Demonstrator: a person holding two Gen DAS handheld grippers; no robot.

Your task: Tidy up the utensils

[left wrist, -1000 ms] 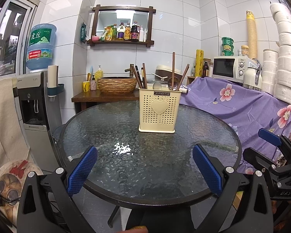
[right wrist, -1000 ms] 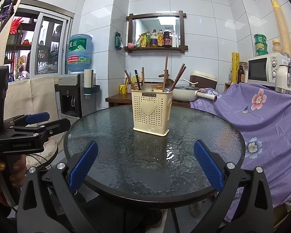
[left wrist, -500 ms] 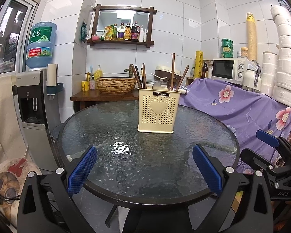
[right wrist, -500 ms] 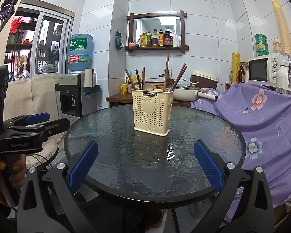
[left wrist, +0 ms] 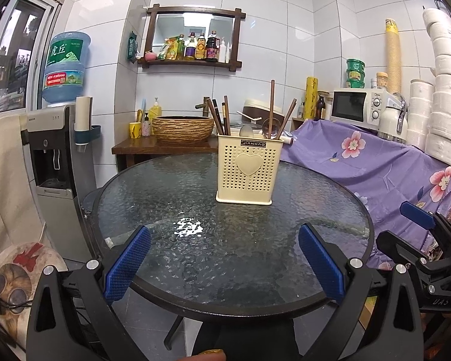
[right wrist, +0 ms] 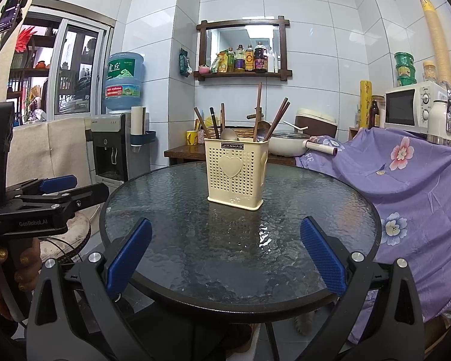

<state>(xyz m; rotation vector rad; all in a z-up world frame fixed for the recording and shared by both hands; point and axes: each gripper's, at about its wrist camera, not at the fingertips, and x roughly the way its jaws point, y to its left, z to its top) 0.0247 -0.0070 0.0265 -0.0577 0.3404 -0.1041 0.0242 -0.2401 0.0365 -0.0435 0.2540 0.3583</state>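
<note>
Both jaws apart, empty. Risk: tipping light caddy [left wrist: 246, 170] on slick glass table [left wrist: 231, 249] when tugging crowded chopsticks [left wrist: 218, 117].

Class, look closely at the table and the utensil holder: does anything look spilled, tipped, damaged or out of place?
Nothing stands out. The cream utensil holder stands upright on the glass table, with chopsticks and spoons inside it. The bright patch on the glass looks like a light reflection, not a spill. Both grippers are open and empty.
</note>
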